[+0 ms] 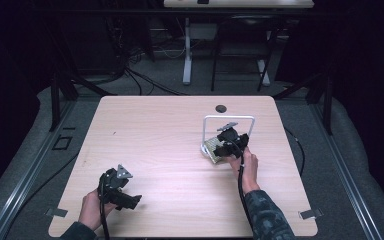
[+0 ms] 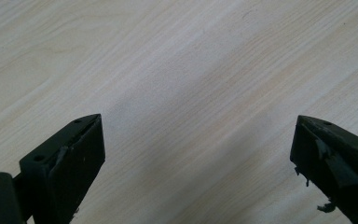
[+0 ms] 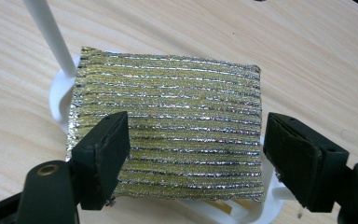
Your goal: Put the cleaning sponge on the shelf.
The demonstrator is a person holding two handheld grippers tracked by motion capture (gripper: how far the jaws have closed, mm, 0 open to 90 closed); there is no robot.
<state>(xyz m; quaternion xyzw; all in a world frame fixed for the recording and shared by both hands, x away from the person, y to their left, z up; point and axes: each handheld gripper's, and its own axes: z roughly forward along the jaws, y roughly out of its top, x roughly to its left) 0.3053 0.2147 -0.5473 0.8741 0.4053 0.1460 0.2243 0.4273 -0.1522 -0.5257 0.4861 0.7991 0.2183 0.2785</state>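
Observation:
A yellow-and-silver striped scouring sponge (image 3: 177,121) lies flat on a white holder (image 3: 58,93) with a tall white wire loop (image 1: 228,118), at the right of the wooden table (image 1: 155,130). My right gripper (image 3: 196,140) hovers just over the sponge (image 1: 211,148), open. Its left jaw sits above the sponge's surface and its right jaw stands at the sponge's right edge, so nothing is pinched. My left gripper (image 1: 130,202) rests near the front left of the table, held in a hand. In the left gripper view it (image 2: 198,140) is wide open over bare wood.
A round black grommet hole (image 1: 221,108) sits near the table's far edge, just behind the holder. Beyond the table are a white desk leg (image 1: 187,55), dark stands and cables on the grey floor. Metal rails run along both sides.

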